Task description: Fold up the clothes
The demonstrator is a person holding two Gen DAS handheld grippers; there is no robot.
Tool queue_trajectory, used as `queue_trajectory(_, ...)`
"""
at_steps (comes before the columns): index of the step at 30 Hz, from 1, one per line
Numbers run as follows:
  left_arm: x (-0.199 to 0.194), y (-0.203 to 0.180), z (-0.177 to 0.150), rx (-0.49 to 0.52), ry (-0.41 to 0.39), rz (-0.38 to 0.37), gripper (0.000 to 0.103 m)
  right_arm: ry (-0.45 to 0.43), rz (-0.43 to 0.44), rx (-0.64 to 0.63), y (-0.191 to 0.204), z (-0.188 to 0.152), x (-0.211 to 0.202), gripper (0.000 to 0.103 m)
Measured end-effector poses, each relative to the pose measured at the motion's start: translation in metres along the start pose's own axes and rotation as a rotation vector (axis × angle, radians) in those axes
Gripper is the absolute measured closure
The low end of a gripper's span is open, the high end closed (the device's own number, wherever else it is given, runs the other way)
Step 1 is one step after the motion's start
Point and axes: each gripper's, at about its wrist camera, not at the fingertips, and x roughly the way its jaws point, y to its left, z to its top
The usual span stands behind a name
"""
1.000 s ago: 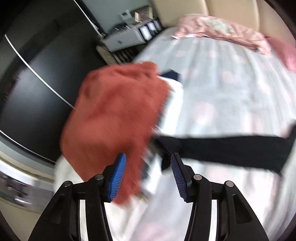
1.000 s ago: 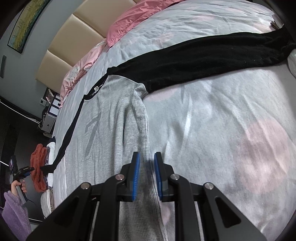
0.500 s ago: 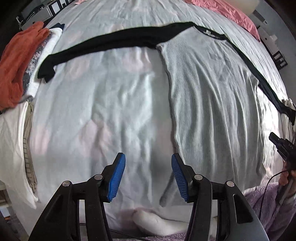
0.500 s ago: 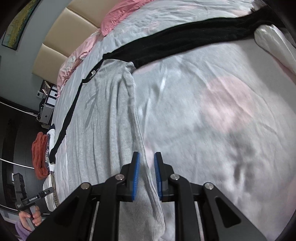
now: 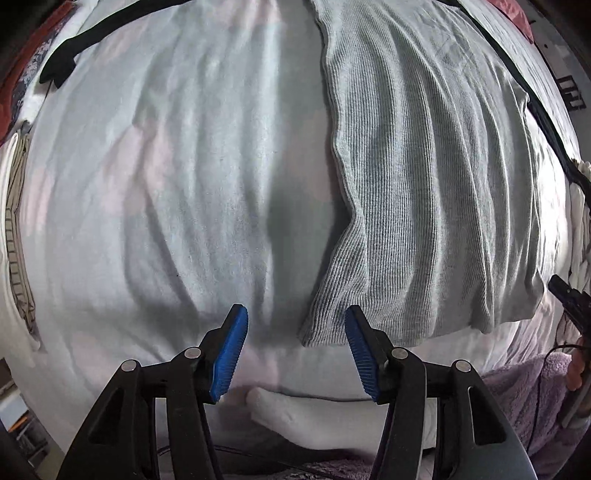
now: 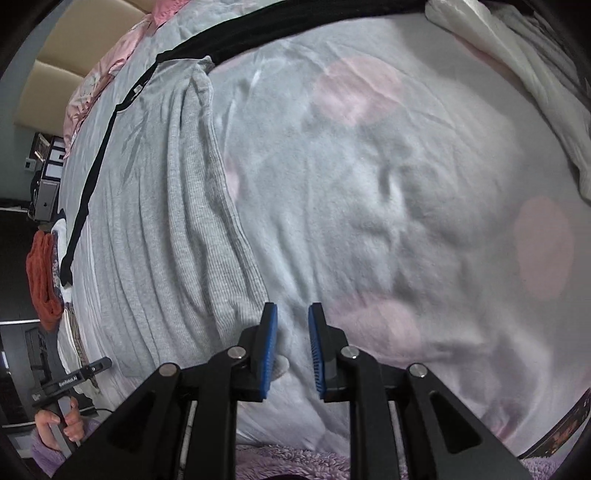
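The left gripper (image 5: 295, 345) is hanging spread wide over the near left hem corner of the grey shirt (image 5: 436, 192). That one shirt is lying flat on the bed (image 5: 177, 177), its two black sleeves (image 6: 258, 27) reaching out either side. Closing there risks pinching the sheet beneath. Right of the shirt's hem, the right gripper (image 6: 291, 345) is holding nothing, fingers narrowly apart.

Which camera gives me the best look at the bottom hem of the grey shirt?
The left wrist view: the hem runs across the frame just ahead of the open left gripper, both bottom corners visible. The right wrist view shows the grey shirt side-on, its hem partly hidden behind the right gripper.
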Motion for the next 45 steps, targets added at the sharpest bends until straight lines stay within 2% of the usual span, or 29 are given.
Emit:
queue_trajectory(5, 0.018, -0.006, 0.005, 0.028, 0.022, -0.032, 0.046, 0.023, 0.098, 0.074, -0.029, -0.005, 0.006, 0.08)
queue_trajectory(7, 0.02, -0.007, 0.008, 0.036, 0.022, -0.034, 0.047, 0.028, 0.115, 0.08, -0.029, -0.004, 0.009, 0.08)
queue_trajectory(9, 0.018, -0.01, 0.008, 0.057, 0.007, -0.038, 0.059, 0.038, 0.122, 0.056, -0.023, -0.003, 0.013, 0.08)
queue_trajectory(10, 0.016, -0.012, 0.008, 0.07, -0.001, -0.041, 0.073, 0.043, 0.121, 0.041, -0.019, -0.004, 0.016, 0.08)
queue_trajectory(11, 0.015, -0.015, 0.008, 0.087, -0.007, -0.045, 0.082, 0.05, 0.121, 0.03, -0.017, -0.004, 0.018, 0.08)
queue_trajectory(12, 0.015, -0.018, 0.008, 0.108, -0.011, -0.049, 0.085, 0.056, 0.121, 0.021, -0.015, -0.005, 0.021, 0.08)
queue_trajectory(14, 0.014, -0.023, 0.008, 0.134, -0.016, -0.065, 0.097, 0.075, 0.135, 0.021, -0.014, -0.004, 0.026, 0.08)
queue_trajectory(17, 0.004, -0.011, 0.011, 0.078, -0.059, -0.09, 0.098, 0.075, 0.151, 0.047, -0.02, -0.007, 0.027, 0.08)
queue_trajectory(20, -0.005, 0.015, 0.014, -0.022, -0.104, -0.021, 0.099, 0.066, 0.165, 0.056, -0.023, -0.009, 0.024, 0.08)
queue_trajectory(24, -0.009, 0.038, 0.017, -0.111, -0.112, -0.019, 0.099, 0.067, 0.171, 0.031, -0.017, -0.01, 0.025, 0.08)
queue_trajectory(29, -0.011, 0.033, 0.024, -0.11, -0.129, 0.082, 0.098, 0.089, 0.157, -0.004, -0.008, -0.012, 0.03, 0.08)
queue_trajectory(32, -0.01, 0.029, 0.029, -0.096, -0.126, 0.111, 0.099, 0.1, 0.146, -0.007, -0.007, -0.012, 0.032, 0.08)
queue_trajectory(37, -0.014, 0.03, 0.033, -0.102, -0.126, 0.101, 0.099, 0.144, 0.117, -0.092, 0.01, -0.013, 0.04, 0.078)
queue_trajectory(40, -0.021, 0.031, 0.036, -0.099, -0.126, 0.068, 0.098, 0.155, 0.074, -0.149, 0.017, -0.011, 0.045, 0.078)
queue_trajectory(42, -0.026, 0.031, 0.038, -0.096, -0.126, 0.044, 0.098, 0.163, 0.045, -0.187, 0.022, -0.01, 0.048, 0.082)
queue_trajectory(44, -0.031, 0.032, 0.039, -0.094, -0.126, 0.02, 0.098, 0.163, 0.041, -0.185, 0.017, -0.012, 0.044, 0.096)
queue_trajectory(45, -0.033, 0.032, 0.04, -0.092, -0.126, 0.008, 0.098, 0.167, 0.047, -0.179, 0.015, -0.013, 0.042, 0.097)
